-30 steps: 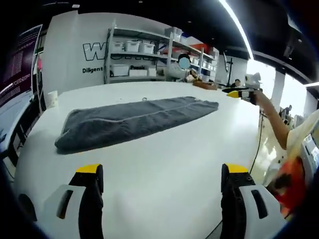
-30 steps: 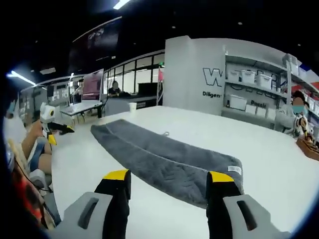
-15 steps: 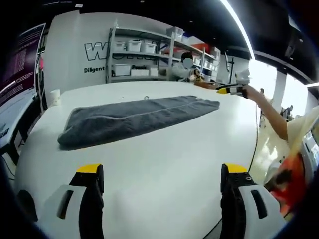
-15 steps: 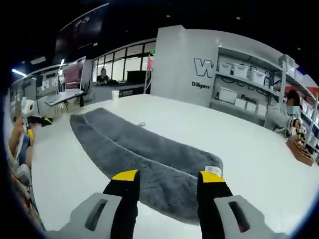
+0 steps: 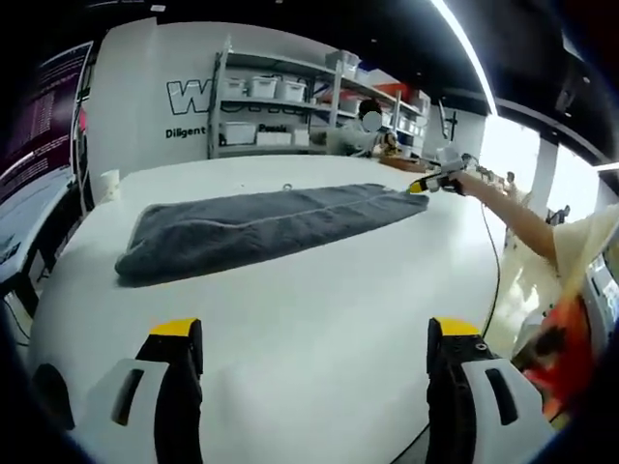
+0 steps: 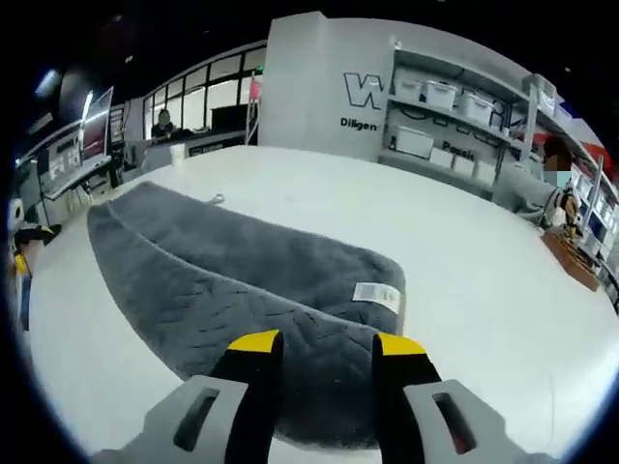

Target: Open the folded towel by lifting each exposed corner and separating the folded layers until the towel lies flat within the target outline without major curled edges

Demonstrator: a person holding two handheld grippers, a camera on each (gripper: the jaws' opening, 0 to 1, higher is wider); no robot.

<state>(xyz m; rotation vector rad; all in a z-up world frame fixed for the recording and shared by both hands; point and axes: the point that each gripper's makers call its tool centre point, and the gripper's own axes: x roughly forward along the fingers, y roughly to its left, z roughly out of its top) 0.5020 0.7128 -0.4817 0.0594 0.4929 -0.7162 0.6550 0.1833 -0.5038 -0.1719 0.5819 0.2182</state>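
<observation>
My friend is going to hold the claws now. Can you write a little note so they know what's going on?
Right claw: open, its tips over the near end of the grey towel, close to the corner with the white label. Nothing gripped yet.
Left claw: open and holding nothing, above the bare white table, well short of the towel.
Towel: folded into a long strip on the table. No layer opened.
Left to do: lift each corner, separate the layers, lay it flat.

A broad white tabletop (image 5: 319,290) is seen up front; behind it, a grey metal shelving rack (image 5: 290,106) loaded with white storage boxes (image 5: 259,89), and a small white paper cup (image 5: 109,182) near the edge.
</observation>
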